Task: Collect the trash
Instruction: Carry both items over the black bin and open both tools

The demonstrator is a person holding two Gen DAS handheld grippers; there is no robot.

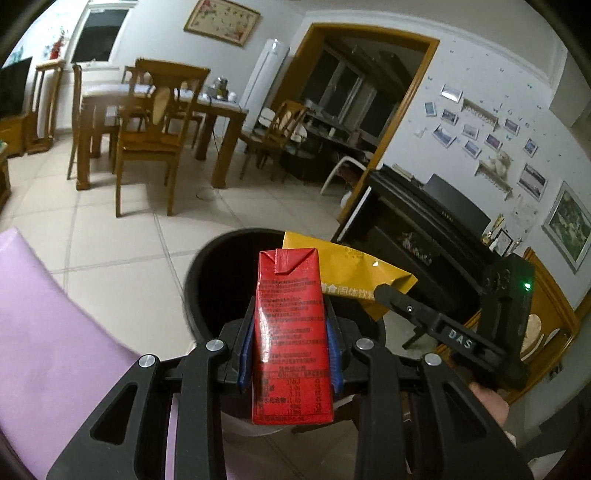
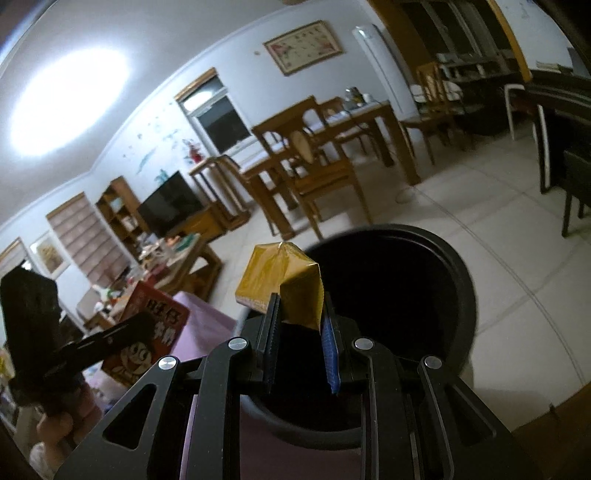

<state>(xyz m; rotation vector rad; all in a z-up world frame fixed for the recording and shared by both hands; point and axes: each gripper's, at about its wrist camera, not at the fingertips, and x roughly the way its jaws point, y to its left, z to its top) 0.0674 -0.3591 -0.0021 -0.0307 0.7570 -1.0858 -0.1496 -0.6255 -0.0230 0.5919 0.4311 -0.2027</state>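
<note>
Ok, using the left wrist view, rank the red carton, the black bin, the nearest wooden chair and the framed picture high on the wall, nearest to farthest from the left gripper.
1. Red carton: clamped in the left gripper.
2. Black bin: just beyond and below, mouth open.
3. Wooden chair: across the tiled floor, left of centre.
4. Framed picture: on the far wall, top.

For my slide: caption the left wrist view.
Left gripper holds a red carton over the black bin.

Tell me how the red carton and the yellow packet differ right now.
The red carton is a rigid, boxy drink pack; the yellow packet is a thin, crumpled foil pouch. The left gripper clamps the carton, while the right gripper pinches the packet. Both are held above the black bin.
</note>
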